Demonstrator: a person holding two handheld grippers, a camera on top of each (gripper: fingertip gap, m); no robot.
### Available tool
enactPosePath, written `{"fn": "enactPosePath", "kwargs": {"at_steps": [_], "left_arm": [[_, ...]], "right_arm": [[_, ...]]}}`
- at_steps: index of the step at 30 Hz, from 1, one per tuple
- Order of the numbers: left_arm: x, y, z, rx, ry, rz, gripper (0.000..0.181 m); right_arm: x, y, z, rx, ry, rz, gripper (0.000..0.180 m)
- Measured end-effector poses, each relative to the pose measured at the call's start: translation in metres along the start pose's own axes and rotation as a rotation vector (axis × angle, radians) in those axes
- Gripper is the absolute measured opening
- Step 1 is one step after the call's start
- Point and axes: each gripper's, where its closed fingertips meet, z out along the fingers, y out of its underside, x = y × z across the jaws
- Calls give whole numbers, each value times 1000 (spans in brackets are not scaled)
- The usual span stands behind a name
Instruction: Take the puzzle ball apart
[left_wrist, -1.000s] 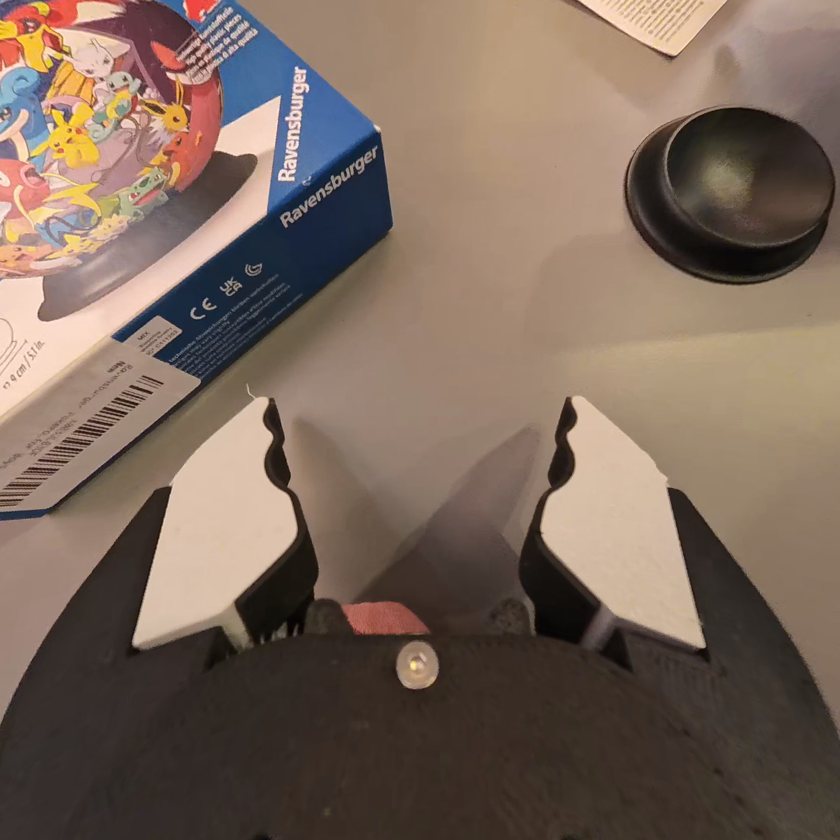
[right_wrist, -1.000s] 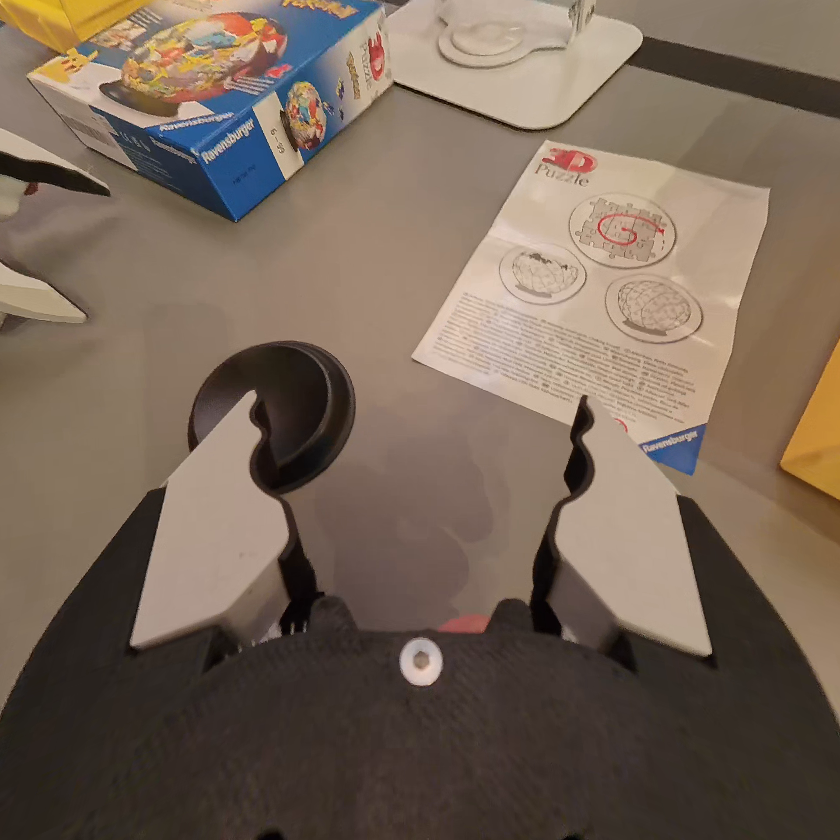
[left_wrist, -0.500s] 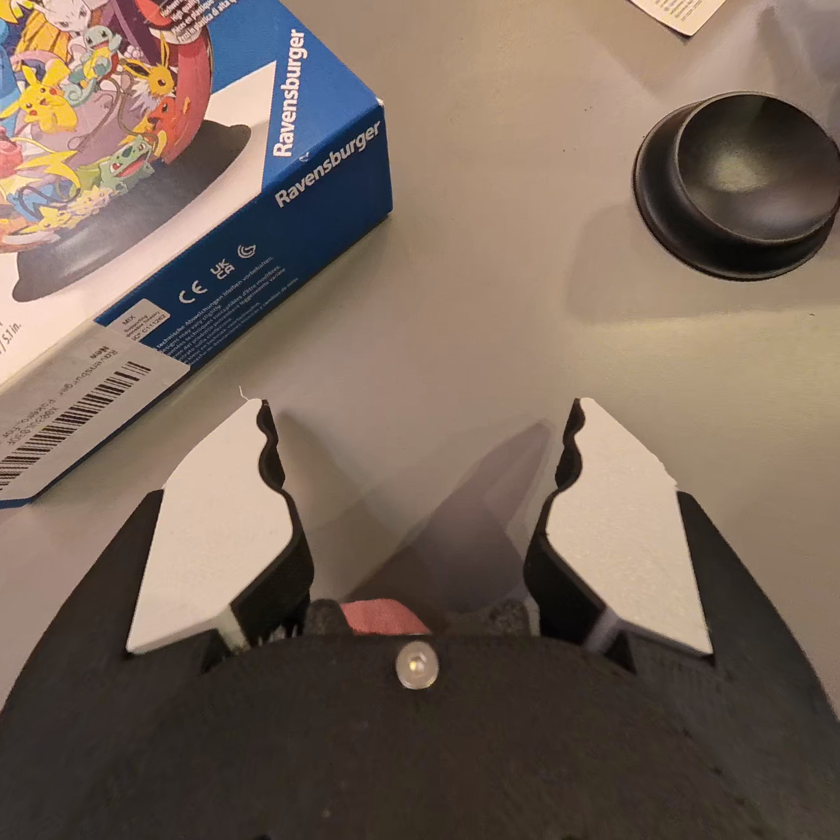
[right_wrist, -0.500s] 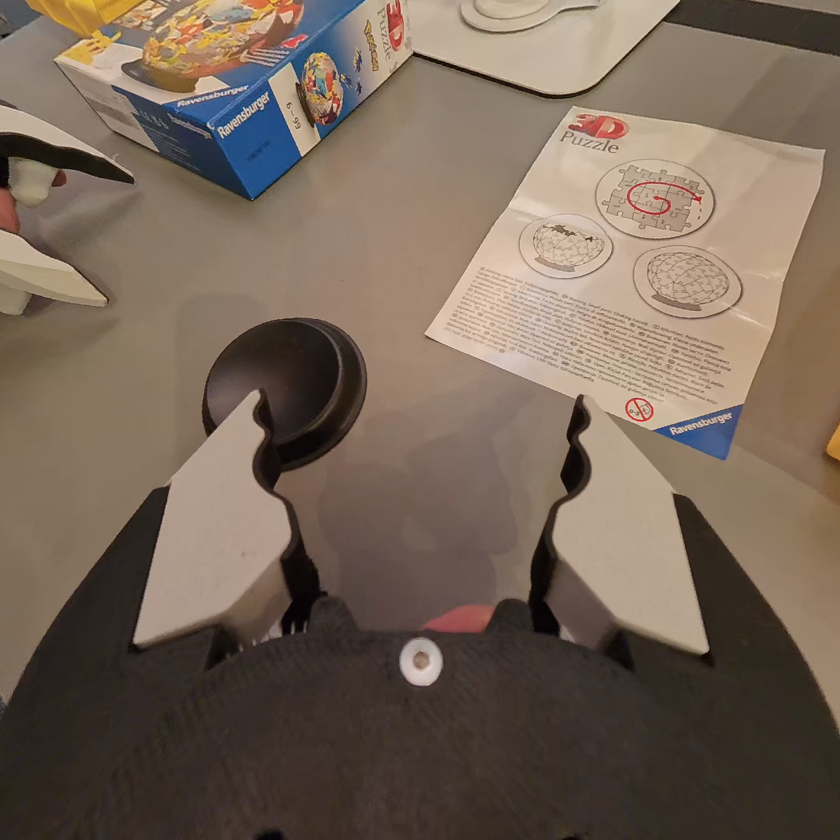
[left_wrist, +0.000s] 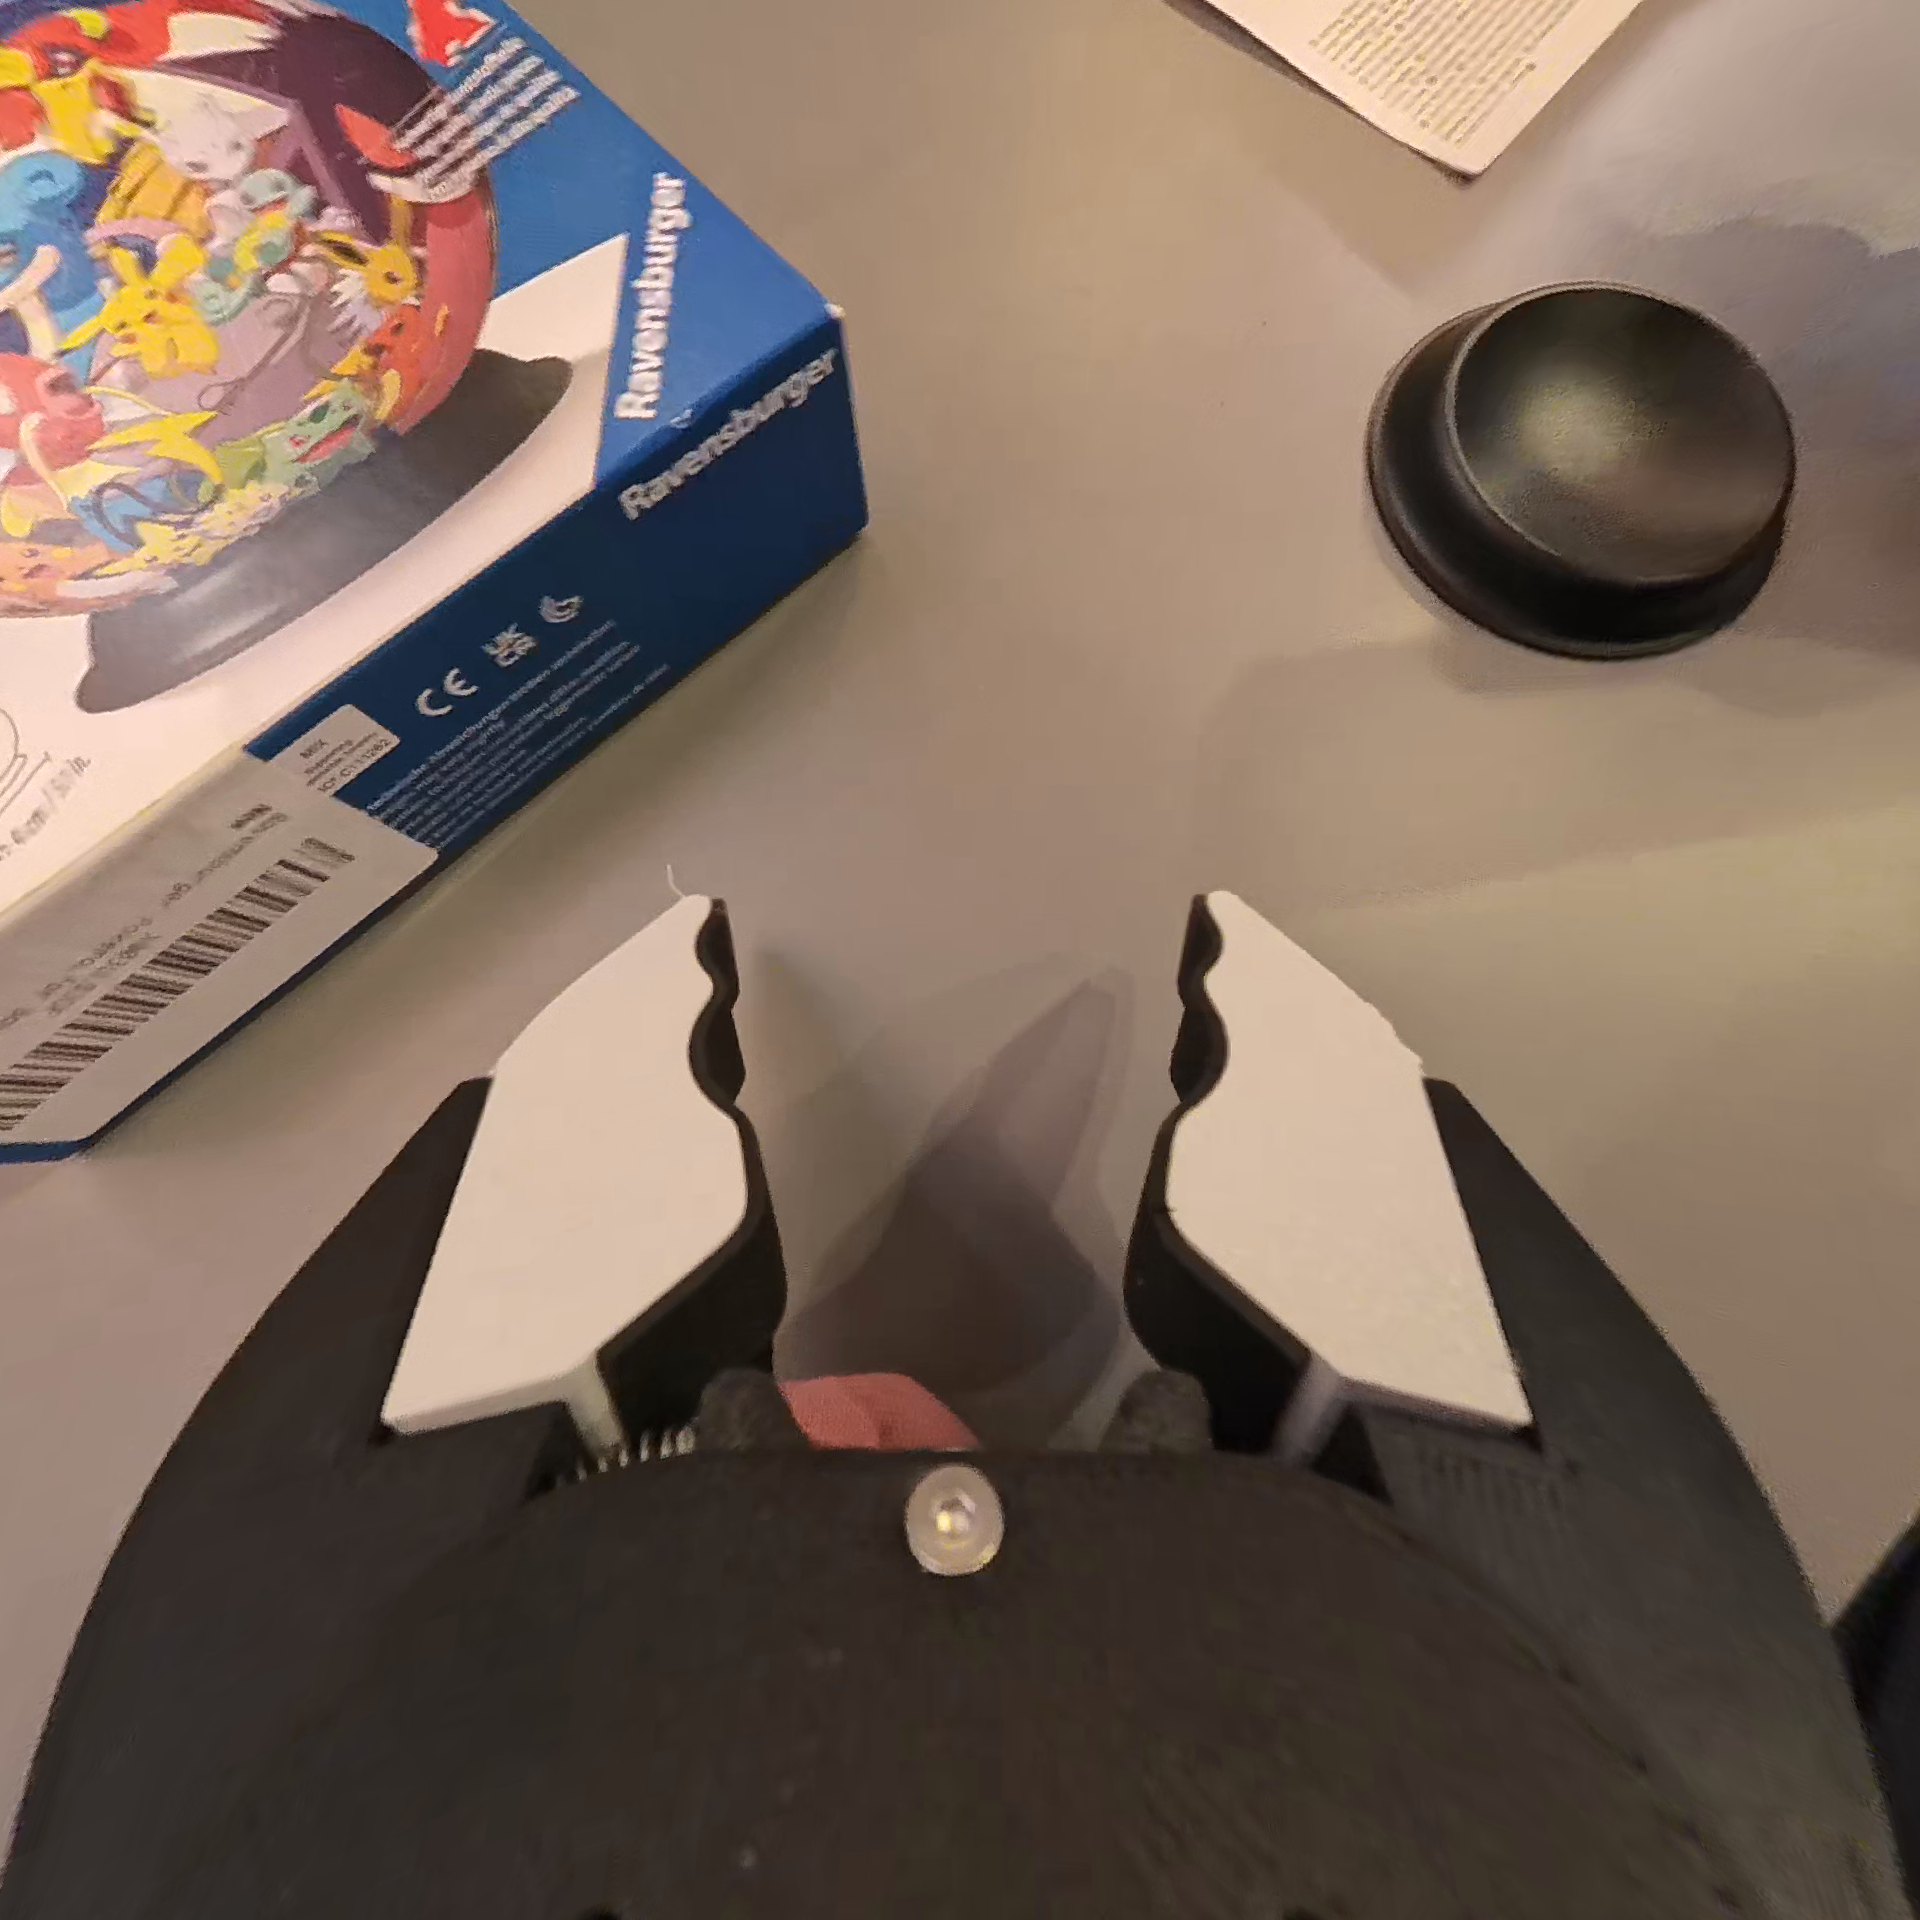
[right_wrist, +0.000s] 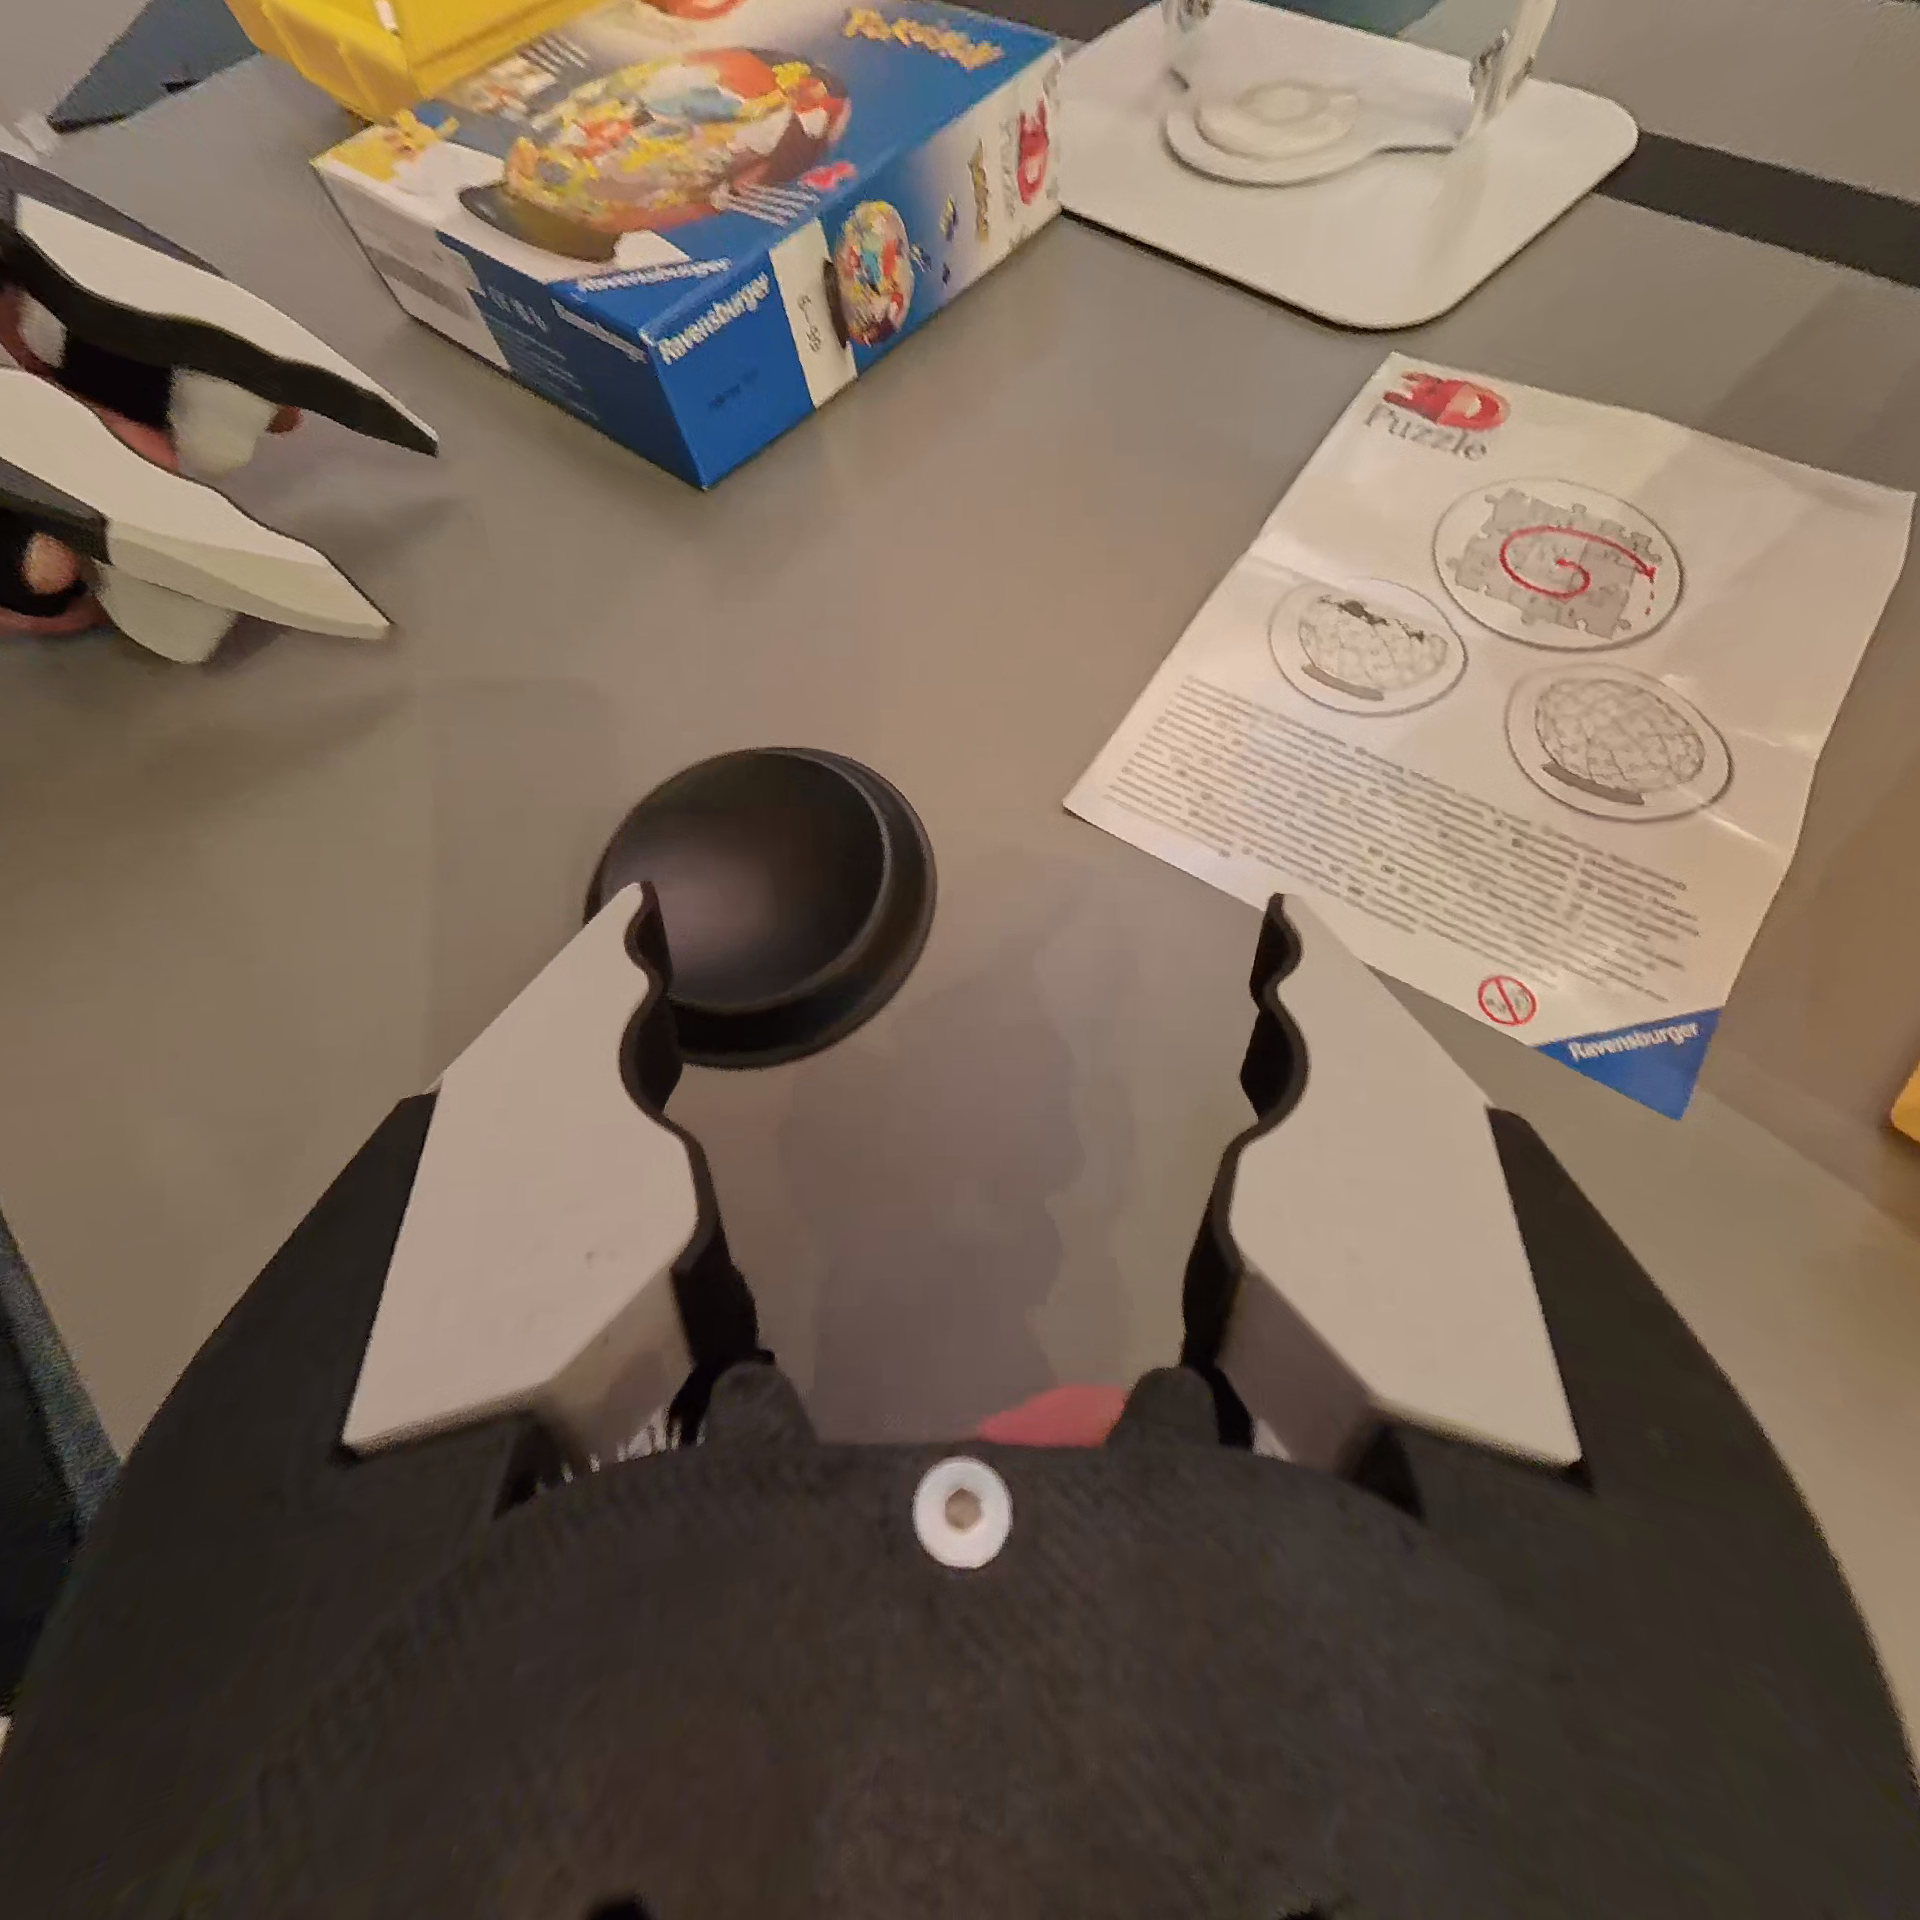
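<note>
No puzzle ball shows in either view. A round black stand (right_wrist: 764, 904) sits empty on the grey table (right_wrist: 935, 623); it also shows in the left wrist view (left_wrist: 1584, 468) at the right. My right gripper (right_wrist: 956, 904) is open and empty, and its left fingertip overlaps the stand's near edge in the picture. My left gripper (left_wrist: 956, 904) is open and empty over bare table, between the blue puzzle box (left_wrist: 364, 499) and the stand. The left gripper also shows at the left edge of the right wrist view (right_wrist: 405, 535).
The blue puzzle box (right_wrist: 727, 239) lies at the back left. A printed instruction sheet (right_wrist: 1507, 717) lies to the right of the stand; its corner shows in the left wrist view (left_wrist: 1444, 62). A white base plate (right_wrist: 1351, 177) and a yellow object (right_wrist: 416, 42) stand behind.
My left gripper has narrowed its opening somewhat and drawn back a little from the box. My right gripper has shifted so the stand sits more central and the left gripper shows nearer.
</note>
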Motion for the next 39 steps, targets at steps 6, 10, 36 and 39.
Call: {"fn": "enactPosePath", "kwargs": {"at_steps": [6,10,36,39], "left_arm": [[11,-4,2,-9,3,37,112],[11,-4,2,-16,2,29,112],[16,-12,-4,0,15,68,121],[15,-14,-6,1,0,80,120]], "right_arm": [[-32,-27,3,16,-36,-88,106],[-52,-42,8,30,-71,-121,98],[-50,-38,5,34,-29,-173,142],[-52,-41,7,28,-30,-164,137]]}}
